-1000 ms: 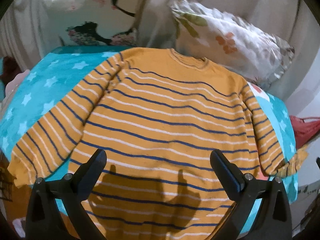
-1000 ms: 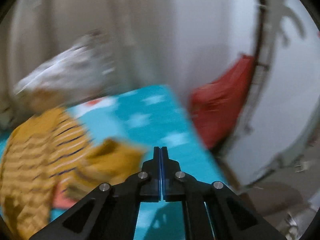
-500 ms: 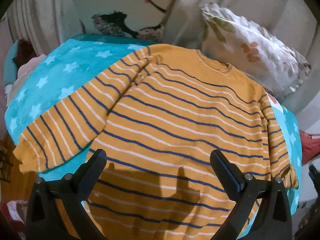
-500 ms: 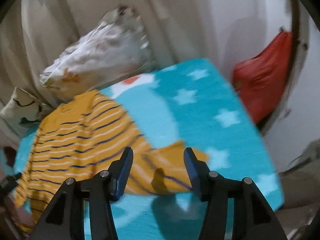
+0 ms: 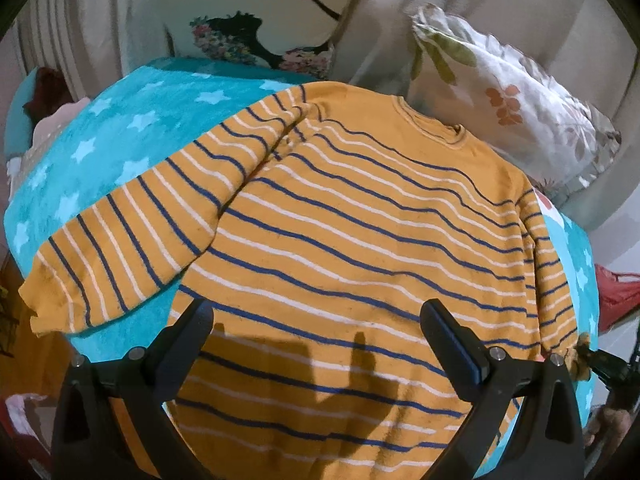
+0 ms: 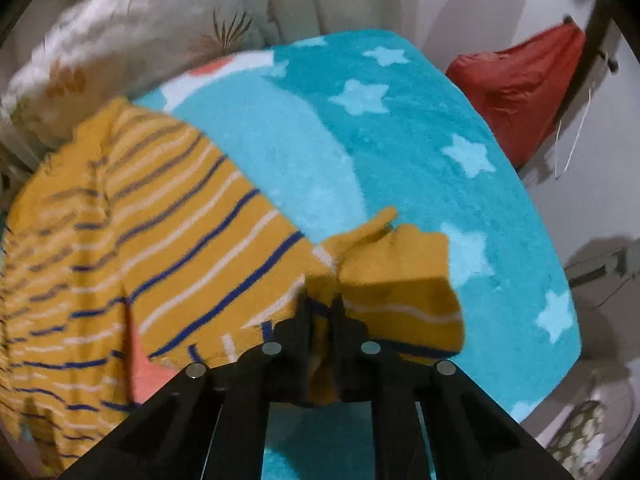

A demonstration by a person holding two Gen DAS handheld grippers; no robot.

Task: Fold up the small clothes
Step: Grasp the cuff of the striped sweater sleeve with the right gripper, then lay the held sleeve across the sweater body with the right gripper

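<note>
An orange sweater with blue and white stripes lies spread flat on a turquoise star blanket. Its left sleeve stretches out to the left. My left gripper is open and hovers above the sweater's lower body, holding nothing. My right gripper is shut on the cuff of the right sleeve, which is bunched up at the jaws. The sweater's body shows to the left in the right wrist view, over the blanket. The right gripper's tip also shows at the left wrist view's right edge.
Two patterned pillows lean against a beige curtain at the back. A red bag hangs beyond the blanket's right edge. The blanket's edge drops off at front left and right.
My right gripper went from shut and empty, to open over the right sleeve cuff, to shut on the cuff. My left gripper drifted slightly, staying open above the sweater.
</note>
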